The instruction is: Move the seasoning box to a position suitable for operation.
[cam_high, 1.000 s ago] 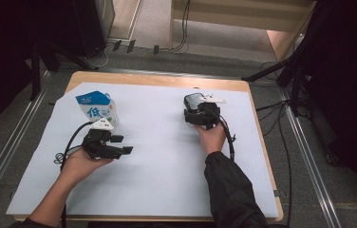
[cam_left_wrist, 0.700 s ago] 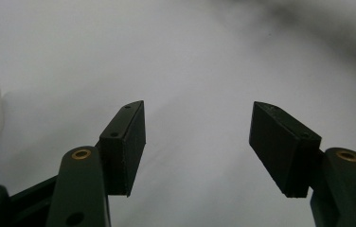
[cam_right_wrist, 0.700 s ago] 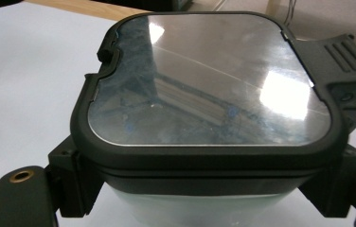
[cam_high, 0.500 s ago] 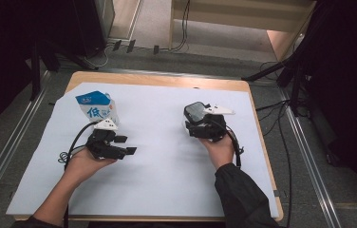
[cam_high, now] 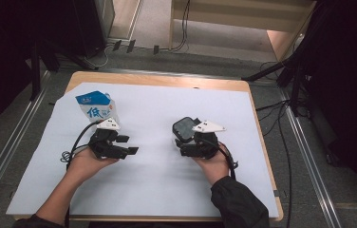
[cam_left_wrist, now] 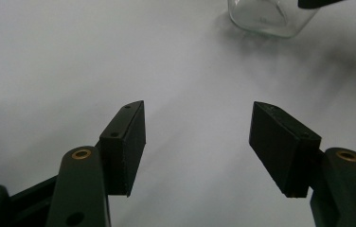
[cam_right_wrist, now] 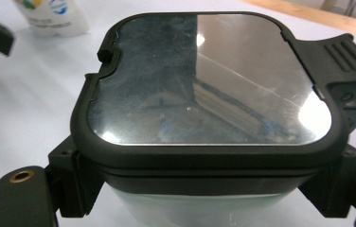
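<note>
Glass jar (cam_right_wrist: 209, 94) clamped in right gripper (cam_high: 196, 142), left gripper (cam_left_wrist: 197, 151) jaws apart, empty

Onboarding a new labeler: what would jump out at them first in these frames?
Probably the clear jar with the dark mirrored lid, clamped between the right tongs near the middle of the white sheet. Next, the blue-and-white carton standing at the sheet's far left, just beyond the left tongs, which gape open over bare sheet with nothing between them.
</note>
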Demonstrator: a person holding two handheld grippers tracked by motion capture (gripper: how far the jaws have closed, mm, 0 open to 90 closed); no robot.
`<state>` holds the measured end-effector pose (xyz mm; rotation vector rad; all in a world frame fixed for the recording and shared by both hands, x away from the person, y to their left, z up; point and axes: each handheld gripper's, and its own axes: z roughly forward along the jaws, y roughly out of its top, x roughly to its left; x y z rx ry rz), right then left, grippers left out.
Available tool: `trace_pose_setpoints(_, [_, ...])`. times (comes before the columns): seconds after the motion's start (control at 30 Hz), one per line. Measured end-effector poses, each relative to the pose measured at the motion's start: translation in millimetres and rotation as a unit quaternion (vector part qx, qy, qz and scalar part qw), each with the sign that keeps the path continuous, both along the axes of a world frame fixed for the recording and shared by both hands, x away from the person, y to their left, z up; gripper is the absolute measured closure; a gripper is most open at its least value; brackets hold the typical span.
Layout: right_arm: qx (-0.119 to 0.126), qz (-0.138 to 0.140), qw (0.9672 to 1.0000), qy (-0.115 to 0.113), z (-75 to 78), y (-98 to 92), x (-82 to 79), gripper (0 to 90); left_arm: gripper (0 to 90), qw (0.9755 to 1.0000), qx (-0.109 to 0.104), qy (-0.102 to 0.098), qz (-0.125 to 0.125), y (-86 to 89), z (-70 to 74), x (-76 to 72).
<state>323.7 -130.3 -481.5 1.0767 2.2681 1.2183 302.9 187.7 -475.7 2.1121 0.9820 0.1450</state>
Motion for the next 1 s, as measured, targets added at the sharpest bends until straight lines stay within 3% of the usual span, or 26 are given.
trace_pose_setpoints(0.1, [-0.003,0.016,0.9999,-0.001,-5.8,13.3,-4.9,15.8,38.3,1.0,0.001,0.003,-0.004,-0.3,-0.5,1.3])
trace_pose_setpoints(0.4, [-0.008,0.027,0.9995,0.011,-19.9,23.4,-8.5,15.8,38.3,1.0,0.001,0.003,-0.001,-0.3,-2.5,1.8])
trace_pose_setpoints(0.57, [0.002,0.021,0.9998,-0.006,-25.4,21.9,-13.4,15.6,38.3,1.0,0.002,0.002,0.0,-0.8,-2.4,1.6])
trace_pose_setpoints(0.67, [-0.006,0.02,0.9996,-0.021,-27.8,23.3,-17.6,15.5,38.3,1.0,0.003,0.003,-0.002,-1.7,-2.1,1.3])
trace_pose_setpoints(0.87, [0.004,0.022,0.9998,0.005,-26.4,20.0,-16.6,14.8,38.7,1.0,0.001,0.003,-0.001,-1.7,-1.9,1.2])
trace_pose_setpoints(1.0, [-0.002,0.025,0.9994,0.023,-20.9,14.5,-20.6,15.2,39.3,1.0,0.0,0.003,-0.001,-1.3,-0.9,0.9])
